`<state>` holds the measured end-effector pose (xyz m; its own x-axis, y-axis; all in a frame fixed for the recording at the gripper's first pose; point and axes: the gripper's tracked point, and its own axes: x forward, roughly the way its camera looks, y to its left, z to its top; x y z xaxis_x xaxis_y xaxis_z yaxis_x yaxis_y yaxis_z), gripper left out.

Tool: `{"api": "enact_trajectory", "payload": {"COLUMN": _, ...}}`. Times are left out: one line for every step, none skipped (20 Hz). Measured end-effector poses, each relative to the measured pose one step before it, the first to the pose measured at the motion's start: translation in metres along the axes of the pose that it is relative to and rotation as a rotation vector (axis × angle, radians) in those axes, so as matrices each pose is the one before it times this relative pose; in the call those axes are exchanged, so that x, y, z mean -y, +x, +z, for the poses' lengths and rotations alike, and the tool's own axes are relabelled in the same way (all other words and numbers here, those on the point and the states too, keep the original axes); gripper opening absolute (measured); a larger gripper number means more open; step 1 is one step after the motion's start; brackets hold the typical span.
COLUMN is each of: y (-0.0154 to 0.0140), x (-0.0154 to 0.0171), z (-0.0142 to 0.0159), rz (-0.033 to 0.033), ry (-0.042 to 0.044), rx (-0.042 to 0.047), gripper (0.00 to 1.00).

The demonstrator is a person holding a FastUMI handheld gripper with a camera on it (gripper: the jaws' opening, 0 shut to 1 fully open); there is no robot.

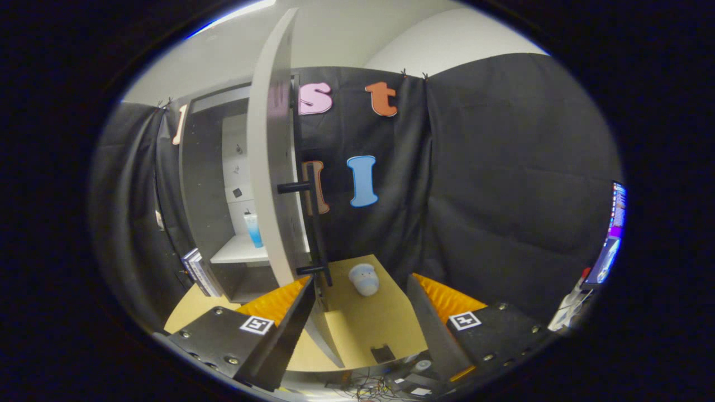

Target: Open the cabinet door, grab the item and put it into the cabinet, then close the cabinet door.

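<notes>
Square-marker-tagged, screw-studded tongs (357,312)

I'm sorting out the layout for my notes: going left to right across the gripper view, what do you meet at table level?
Books → blue bottle on the cabinet shelf → open cabinet door → black door handle → small plush toy; the open gripper sits nearer.

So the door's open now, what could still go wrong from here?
The cabinet door stands open edge-on right by the open gripper, its lower edge between the fingers, so swinging toward the plush toy on the table might knock it. The toy is soft and rounded and may slip from the grip. The blue bottle on the shelf could be toppled during placing.
</notes>
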<state>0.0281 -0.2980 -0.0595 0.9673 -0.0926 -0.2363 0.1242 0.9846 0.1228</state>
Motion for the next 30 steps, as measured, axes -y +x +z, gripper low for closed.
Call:
{"api": "enact_trajectory", "payload": {"y": 0.00775, "x": 0.00007, "z": -0.00229, "rz": 0.01242, "ry": -0.00375, "rx": -0.00034, "gripper": 0.99}}
{"api": "enact_trajectory", "payload": {"y": 0.00387, "x": -0.00256, "z": 0.00142, "rz": 0.01685, "ry": 0.00014, "rx": 0.00500, "gripper": 0.99}}
{"api": "enact_trajectory", "payload": {"y": 0.00285, "x": -0.00292, "z": 0.00199, "rz": 0.01543, "ry": 0.00234, "rx": 0.00314, "gripper": 0.99}}
{"api": "enact_trajectory", "payload": {"y": 0.00199, "x": -0.00070, "z": 0.00016, "rz": 0.00513, "ry": -0.00806, "rx": 0.00134, "gripper": 0.99}}
{"api": "enact_trajectory", "payload": {"y": -0.00087, "x": -0.00111, "z": -0.00258, "rz": 0.01500, "ry": -0.00161, "rx": -0.00108, "gripper": 0.98}}
{"api": "enact_trajectory", "payload": {"y": 0.00191, "x": -0.00457, "z": -0.00042, "rz": 0.01256, "ry": 0.00100, "rx": 0.00141, "gripper": 0.98}}
{"api": "enact_trajectory", "payload": {"y": -0.00050, "x": -0.00359, "z": -0.00144, "rz": 0.01466, "ry": 0.00115, "rx": -0.00299, "gripper": 0.98}}
{"api": "enact_trajectory", "payload": {"y": 0.00055, "x": -0.00592, "z": -0.00045, "rz": 0.02050, "ry": -0.00218, "rx": -0.00162, "gripper": 0.98}}
{"api": "enact_trajectory", "payload": {"y": 0.00011, "x": -0.00579, "z": -0.00160, "rz": 0.02341, "ry": -0.00086, "rx": -0.00276, "gripper": 0.98}}
{"api": "enact_trajectory", "payload": {"y": 0.00049, "x": -0.00915, "z": -0.00098, "rz": 0.02649, "ry": -0.00284, "rx": -0.00050, "gripper": 0.98}}
{"api": "enact_trajectory", "payload": {"y": 0.00071, "x": -0.01178, "z": -0.00122, "rz": 0.03041, "ry": -0.00218, "rx": 0.00035, "gripper": 0.98}}
{"api": "enact_trajectory", "payload": {"y": 0.00246, "x": -0.01394, "z": -0.00270, "rz": 0.03428, "ry": 0.00124, "rx": -0.00248, "gripper": 0.98}}
{"api": "enact_trajectory", "payload": {"y": 0.00222, "x": -0.01333, "z": -0.00161, "rz": 0.03277, "ry": 0.00818, "rx": -0.00435, "gripper": 0.98}}
{"api": "enact_trajectory", "payload": {"y": 0.00291, "x": -0.01378, "z": -0.00231, "rz": 0.03037, "ry": 0.00664, "rx": -0.00499, "gripper": 0.98}}
{"api": "enact_trajectory", "payload": {"y": 0.00391, "x": -0.01338, "z": -0.00279, "rz": 0.02688, "ry": 0.00267, "rx": -0.00421, "gripper": 0.98}}
{"api": "enact_trajectory", "payload": {"y": 0.00375, "x": -0.01313, "z": -0.00091, "rz": 0.02365, "ry": -0.00159, "rx": -0.00327, "gripper": 0.98}}
{"api": "enact_trajectory", "payload": {"y": 0.00629, "x": -0.01153, "z": -0.00171, "rz": 0.02228, "ry": -0.00677, "rx": -0.00139, "gripper": 0.98}}
{"api": "enact_trajectory", "payload": {"y": 0.00495, "x": -0.01253, "z": -0.00013, "rz": 0.02082, "ry": -0.00910, "rx": 0.00398, "gripper": 0.98}}
{"api": "enact_trajectory", "payload": {"y": 0.00675, "x": -0.01295, "z": -0.00035, "rz": 0.01787, "ry": -0.00307, "rx": -0.00225, "gripper": 0.98}}
{"api": "enact_trajectory", "payload": {"y": 0.00435, "x": -0.01007, "z": -0.00139, "rz": 0.01382, "ry": -0.00157, "rx": -0.00083, "gripper": 0.98}}
{"api": "enact_trajectory", "payload": {"y": 0.00585, "x": -0.00949, "z": -0.00126, "rz": 0.01336, "ry": -0.00216, "rx": -0.00158, "gripper": 0.98}}
{"api": "enact_trajectory", "payload": {"y": 0.00484, "x": -0.01038, "z": 0.00046, "rz": 0.01198, "ry": -0.00061, "rx": -0.00064, "gripper": 0.98}}
{"api": "enact_trajectory", "payload": {"y": 0.00748, "x": -0.00832, "z": 0.00008, "rz": 0.00999, "ry": -0.00191, "rx": -0.00102, "gripper": 0.99}}
{"api": "enact_trajectory", "payload": {"y": 0.00724, "x": -0.00768, "z": 0.00011, "rz": 0.00647, "ry": -0.00091, "rx": 0.00293, "gripper": 0.99}}
{"api": "enact_trajectory", "payload": {"y": 0.00793, "x": -0.00908, "z": -0.00080, "rz": 0.00950, "ry": -0.00005, "rx": -0.00074, "gripper": 1.00}}
{"api": "enact_trajectory", "payload": {"y": 0.00804, "x": -0.01003, "z": -0.00136, "rz": 0.00878, "ry": -0.00185, "rx": 0.00020, "gripper": 1.00}}
{"api": "enact_trajectory", "payload": {"y": 0.00878, "x": -0.01031, "z": 0.00075, "rz": 0.00810, "ry": -0.00597, "rx": 0.00331, "gripper": 1.00}}
{"api": "enact_trajectory", "payload": {"y": 0.01060, "x": -0.00987, "z": 0.00130, "rz": 0.00762, "ry": -0.01245, "rx": 0.00444, "gripper": 1.00}}
{"api": "enact_trajectory", "payload": {"y": 0.01043, "x": -0.00986, "z": 0.00147, "rz": 0.00654, "ry": -0.00961, "rx": 0.00857, "gripper": 1.00}}
{"api": "enact_trajectory", "payload": {"y": 0.01268, "x": -0.01002, "z": 0.00077, "rz": 0.00571, "ry": -0.00803, "rx": 0.00541, "gripper": 1.00}}
